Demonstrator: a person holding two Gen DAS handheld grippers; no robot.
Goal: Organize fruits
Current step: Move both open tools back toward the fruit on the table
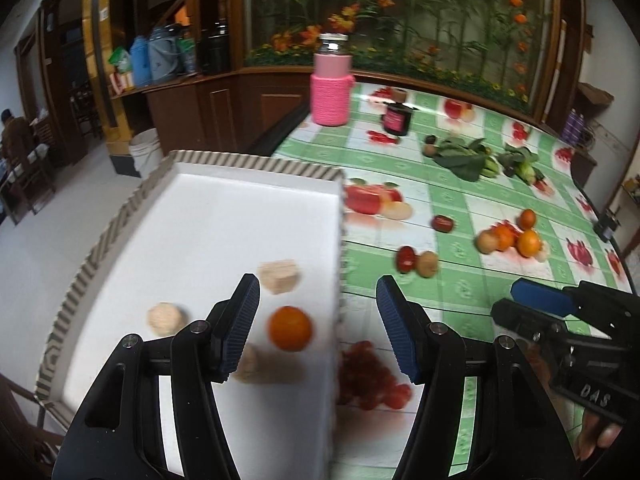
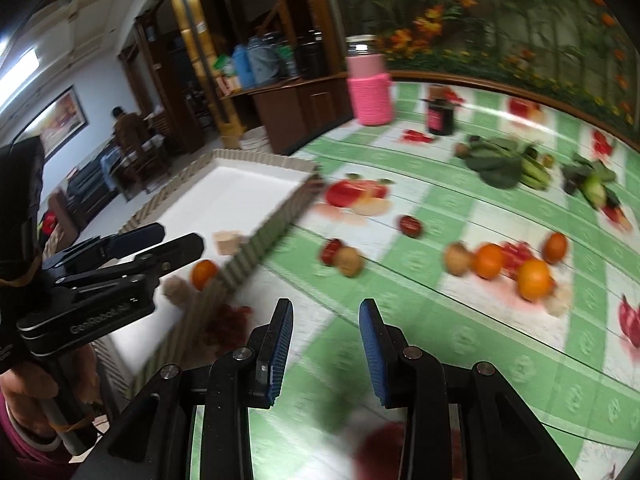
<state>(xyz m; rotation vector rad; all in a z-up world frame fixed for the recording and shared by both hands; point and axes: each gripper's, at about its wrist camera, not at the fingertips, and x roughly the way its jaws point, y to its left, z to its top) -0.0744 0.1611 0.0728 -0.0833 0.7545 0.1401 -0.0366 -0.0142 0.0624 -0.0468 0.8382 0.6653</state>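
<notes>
Orange against white, one small orange (image 1: pixel 290 328) already lies in the foam tray (image 1: pixel 240 216), just below and between the spread pads of the left gripper (image 1: pixel 318 330), with three pale, blurred round pieces around it. Both jaws of that gripper stand apart with nothing between them, hanging over the tray's right-hand wall.

Everything loose lies the other way. Ahead of the right gripper (image 2: pixel 326 350), whose jaws are parted more narrowly and are also empty, the green checked tablecloth (image 2: pixel 460 360) carries a red jujube touching a brown longan (image 2: pixel 349 261), straight ahead beyond the fingertips and slightly to their left. Further ahead and off to their right sits a cluster of two oranges (image 2: pixel 534 279), a brown fruit and a darker orange one, with another red jujube (image 2: pixel 411 225) alone beyond the near pair.

So I'd judge the right hand is the nearer one for the next pick, the jujube-and-longan pair being closest to its jaws. Those two touch, so closing on one may nudge the other. Both are roundish, so no long axis matters much. From the left jaws, the same pair lies ahead and to the right, past the tray wall
</notes>
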